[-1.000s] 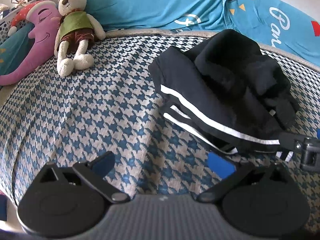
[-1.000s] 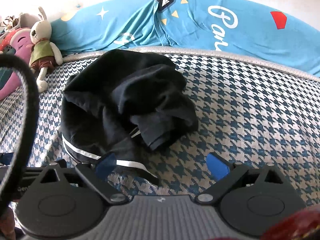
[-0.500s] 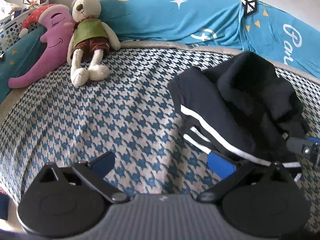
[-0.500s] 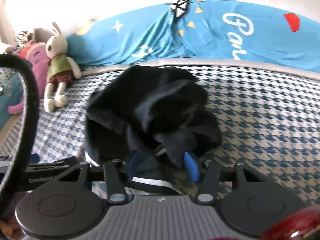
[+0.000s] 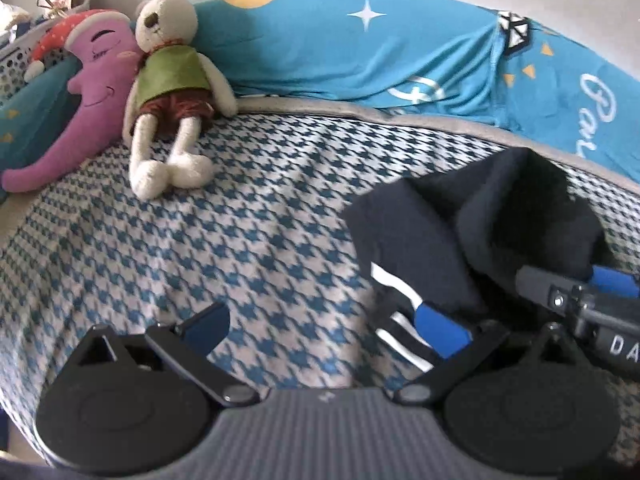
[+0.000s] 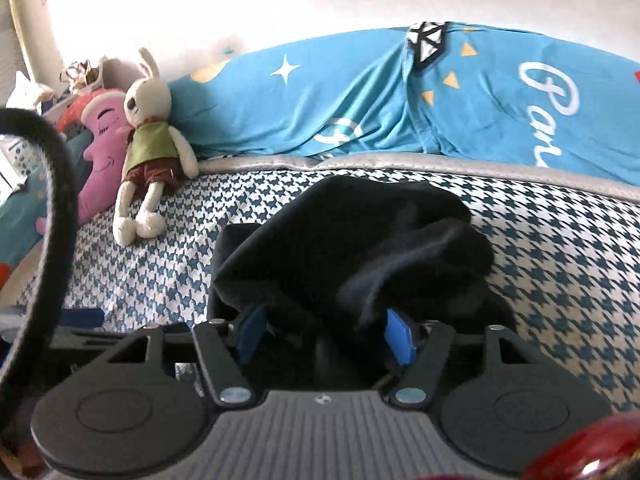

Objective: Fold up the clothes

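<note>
**Trousers bunched on the bed, right gripper around a fold**

Trousers (image 6: 352,248), black with white side stripes, lie in a crumpled heap on the blue-and-white houndstooth bedspread (image 5: 248,248), toward the right of the left wrist view and in the middle of the right wrist view. A raised fold of the dark cloth drapes down between the blue pads of the right gripper (image 6: 326,334), whose jaws stand partly apart and have just been opening a little after a narrower squeeze; cloth fills the gap, but whether the pads press on it I cannot tell (the fabric hides the inner faces).

The left gripper (image 5: 326,330) hovers over the bedspread with its jaws spread wide and nothing between them. Its right pad sits just over the striped edge of the heap; its left pad is over bare bedspread. The right gripper's dark body pokes into that view at the far right edge, beside the trousers.

At the back, a plush rabbit (image 5: 170,80) in a green vest leans beside a purple moon cushion (image 5: 94,96), and a blue printed quilt (image 5: 400,52) runs along the wall.
</note>
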Tool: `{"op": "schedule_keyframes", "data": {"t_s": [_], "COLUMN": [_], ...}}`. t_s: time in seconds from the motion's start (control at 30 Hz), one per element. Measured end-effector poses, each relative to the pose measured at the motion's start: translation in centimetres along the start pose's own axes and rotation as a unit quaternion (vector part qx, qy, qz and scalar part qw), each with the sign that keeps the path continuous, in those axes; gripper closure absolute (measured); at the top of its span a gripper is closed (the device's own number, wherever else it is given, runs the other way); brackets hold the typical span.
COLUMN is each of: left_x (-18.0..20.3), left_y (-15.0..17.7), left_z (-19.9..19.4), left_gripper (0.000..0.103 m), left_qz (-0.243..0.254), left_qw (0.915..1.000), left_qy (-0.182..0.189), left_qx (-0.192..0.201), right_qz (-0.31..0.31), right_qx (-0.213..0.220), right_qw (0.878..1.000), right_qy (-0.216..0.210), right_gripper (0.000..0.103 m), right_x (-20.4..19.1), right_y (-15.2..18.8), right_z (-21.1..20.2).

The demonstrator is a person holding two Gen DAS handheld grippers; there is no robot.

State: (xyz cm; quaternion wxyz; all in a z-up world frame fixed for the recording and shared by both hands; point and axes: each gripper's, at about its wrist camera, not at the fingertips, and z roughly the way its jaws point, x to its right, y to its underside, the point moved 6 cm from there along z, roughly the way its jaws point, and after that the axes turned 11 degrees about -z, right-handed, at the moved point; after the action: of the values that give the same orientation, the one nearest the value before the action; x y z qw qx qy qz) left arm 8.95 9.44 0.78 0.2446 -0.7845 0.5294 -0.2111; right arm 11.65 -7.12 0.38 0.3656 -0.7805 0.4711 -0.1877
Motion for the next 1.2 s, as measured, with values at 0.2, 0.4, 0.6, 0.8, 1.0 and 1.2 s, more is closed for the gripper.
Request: {"op": "schedule_keyframes", "data": {"t_s": [0.2, 0.4, 0.6, 0.8, 1.0, 1.2], "left_x": [-1.8, -3.0, -3.7, -2.8, -1.9, -1.3], "left_y": [-0.3, -0.1, 0.0, 0.4, 0.5, 0.8], "left_z": [0.7, 0.9, 0.7, 0.7, 0.6, 0.7], "left_gripper": [0.000, 0.000, 0.000, 0.000, 0.000, 0.000], "left_qz": [-0.020, -0.041, -0.061, -0.051, -0.047, -0.042], "left_qw": [0.9994, 0.9986, 0.9975, 0.9981, 0.9984, 0.9986], "left_qy": [-0.027, -0.033, -0.031, -0.028, -0.022, -0.018], "left_qx": [-0.005, -0.010, -0.015, -0.021, -0.023, -0.026], "right_qz": [-0.026, 0.016, 0.060, 0.092, 0.101, 0.066], "right_qx": [-0.008, 0.007, 0.043, 0.033, 0.048, 0.044], "right_qw": [1.000, 1.000, 0.993, 0.973, 0.973, 0.989], "right_qy": [0.011, 0.009, 0.093, 0.208, 0.201, 0.121], "right_gripper": [0.055, 0.092, 0.093, 0.093, 0.082, 0.078], "right_x": [-0.7, 1.0, 4.4, 8.3, 8.8, 7.2], "right_y": [0.5, 0.0, -0.7, -0.2, -0.2, 0.1], "right_z": [1.5, 0.5, -2.0, -3.3, -5.4, -6.4]}}
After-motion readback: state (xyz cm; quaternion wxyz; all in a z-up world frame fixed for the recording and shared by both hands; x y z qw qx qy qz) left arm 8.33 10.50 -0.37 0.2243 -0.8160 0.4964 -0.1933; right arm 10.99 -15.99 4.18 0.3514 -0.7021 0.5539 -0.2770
